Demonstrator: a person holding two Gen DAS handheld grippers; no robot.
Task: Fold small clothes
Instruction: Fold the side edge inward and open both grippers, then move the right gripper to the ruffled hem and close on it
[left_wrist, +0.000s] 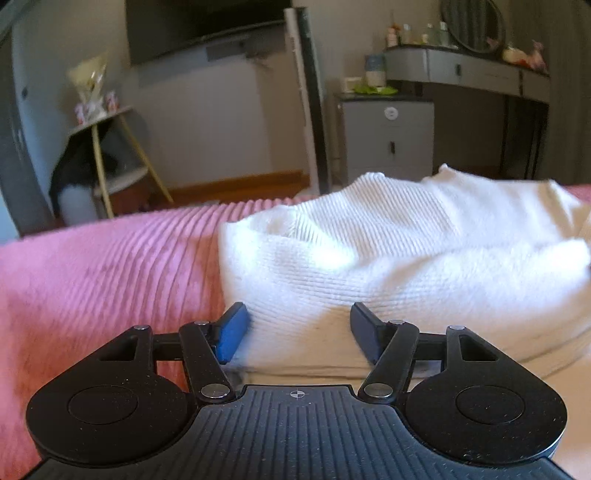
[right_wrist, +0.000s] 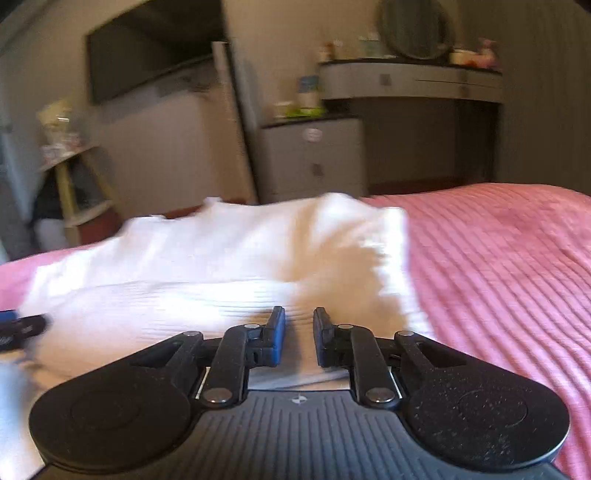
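A white ribbed knit garment lies bunched on a pink ribbed bedspread. My left gripper is open, low over the garment's near left edge, with cloth lying between its fingers but not pinched. In the right wrist view the same garment fills the middle and left, blurred. My right gripper sits over the garment's near edge with its fingers a narrow gap apart and white cloth showing between them. The left gripper's tip shows at the far left of the right wrist view.
The bedspread stretches to the right of the garment. Beyond the bed's far edge stand a grey cabinet, a dressing table with a round mirror, a wall television and a small side table.
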